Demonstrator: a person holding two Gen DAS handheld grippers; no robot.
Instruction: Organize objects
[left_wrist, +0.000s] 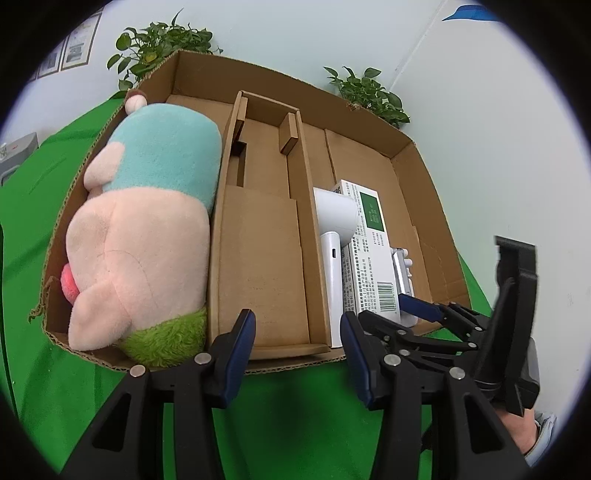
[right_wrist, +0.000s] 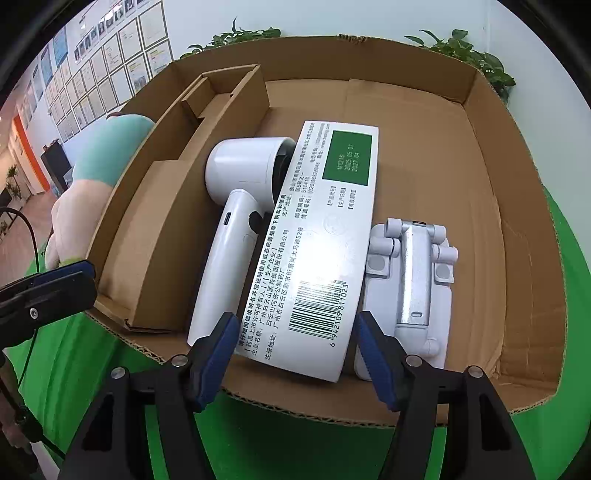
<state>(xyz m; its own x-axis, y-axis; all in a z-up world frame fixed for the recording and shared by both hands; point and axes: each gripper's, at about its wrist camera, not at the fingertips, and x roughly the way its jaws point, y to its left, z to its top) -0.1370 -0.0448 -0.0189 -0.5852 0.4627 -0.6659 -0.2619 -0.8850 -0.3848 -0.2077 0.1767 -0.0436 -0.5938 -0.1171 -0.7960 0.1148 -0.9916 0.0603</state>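
Cardboard tray (right_wrist: 491, 177) holds plush toy (left_wrist: 147, 236), white fan (right_wrist: 236, 206), medicine box (right_wrist: 317, 236), white stand (right_wrist: 410, 280). Left tongs (left_wrist: 297, 350) and right tongs (right_wrist: 295, 354) both agape, empty.

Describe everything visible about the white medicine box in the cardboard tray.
The white medicine box is a long, flat carton with black Chinese print, a green panel toward its far end and a barcode at its near end. It lies lengthwise in the cardboard tray, resting partly on the white handheld fan and beside the white folding stand.
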